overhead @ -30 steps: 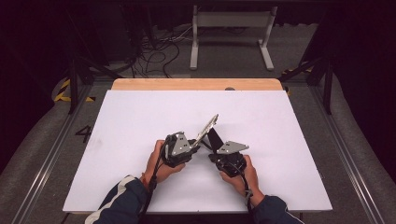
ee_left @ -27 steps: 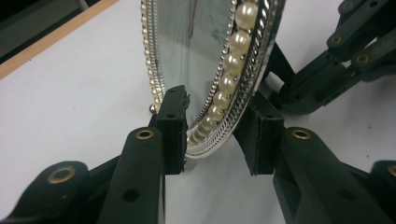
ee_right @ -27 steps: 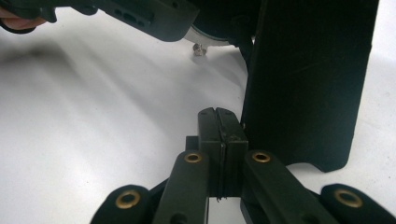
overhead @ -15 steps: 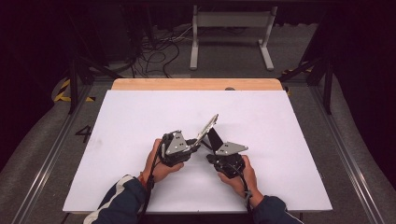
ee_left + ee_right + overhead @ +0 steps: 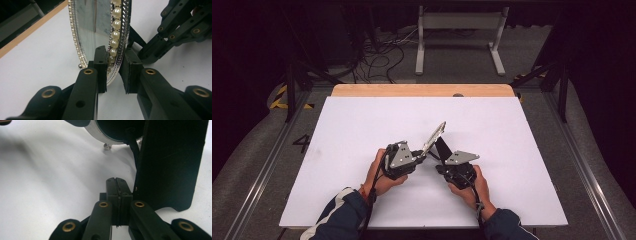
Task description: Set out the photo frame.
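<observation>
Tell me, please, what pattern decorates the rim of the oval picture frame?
A row of white pearls between silver beaded bands on the picture frame, clearest in the left gripper view.

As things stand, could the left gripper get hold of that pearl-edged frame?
Probably yes. The left gripper already straddles the pearl-edged frame: its rim sits between the jaws, which have just been closing. One pad seems to touch the rim, the other stands a little off. Nothing blocks it.
</observation>
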A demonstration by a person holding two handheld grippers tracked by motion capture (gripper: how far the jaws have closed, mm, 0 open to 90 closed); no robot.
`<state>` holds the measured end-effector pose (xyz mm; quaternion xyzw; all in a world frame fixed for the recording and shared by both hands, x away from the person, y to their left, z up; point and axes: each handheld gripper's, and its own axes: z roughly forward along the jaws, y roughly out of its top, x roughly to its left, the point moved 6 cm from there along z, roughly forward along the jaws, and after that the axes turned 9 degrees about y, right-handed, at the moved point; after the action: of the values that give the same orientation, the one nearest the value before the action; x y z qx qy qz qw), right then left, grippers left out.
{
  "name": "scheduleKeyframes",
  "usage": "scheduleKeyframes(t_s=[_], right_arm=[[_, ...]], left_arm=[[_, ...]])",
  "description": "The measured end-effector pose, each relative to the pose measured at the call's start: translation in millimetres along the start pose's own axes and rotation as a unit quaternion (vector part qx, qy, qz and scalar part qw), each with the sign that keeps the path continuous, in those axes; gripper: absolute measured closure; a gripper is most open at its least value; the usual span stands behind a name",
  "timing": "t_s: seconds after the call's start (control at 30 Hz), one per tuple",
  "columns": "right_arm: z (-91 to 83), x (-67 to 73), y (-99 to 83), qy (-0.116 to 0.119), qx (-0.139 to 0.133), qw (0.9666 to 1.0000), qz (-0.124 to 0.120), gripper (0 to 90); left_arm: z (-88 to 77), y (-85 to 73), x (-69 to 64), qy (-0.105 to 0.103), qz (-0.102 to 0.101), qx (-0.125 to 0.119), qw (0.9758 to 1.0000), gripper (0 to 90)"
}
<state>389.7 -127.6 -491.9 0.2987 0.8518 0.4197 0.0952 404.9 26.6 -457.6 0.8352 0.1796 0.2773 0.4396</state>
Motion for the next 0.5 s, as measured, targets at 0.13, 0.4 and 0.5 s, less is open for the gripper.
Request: scheduleKeyframes(t_s=[0.13,0.4,0.5], right_arm=[[-0.6,-1.0,-0.7,0.003,-0.001,1.0000,-0.003,90.0],[-2.9,-6.8,-1.8,0.005,-0.001,1.0000,-0.008,90.0],[-3.0,-9.0,-2.5,0.008,-0.002,0.9999,-0.009,90.0]], left_arm=[[-1.7,1.5,-3.4,0.007,0.004,0.006,1.0000,76.9],[-3.4,4.9,-9.8,0.005,-0.010,0.013,0.9998,76.6],[-2.9,5.0,-10.0,0.005,-0.009,0.013,0.9999,76.3]])
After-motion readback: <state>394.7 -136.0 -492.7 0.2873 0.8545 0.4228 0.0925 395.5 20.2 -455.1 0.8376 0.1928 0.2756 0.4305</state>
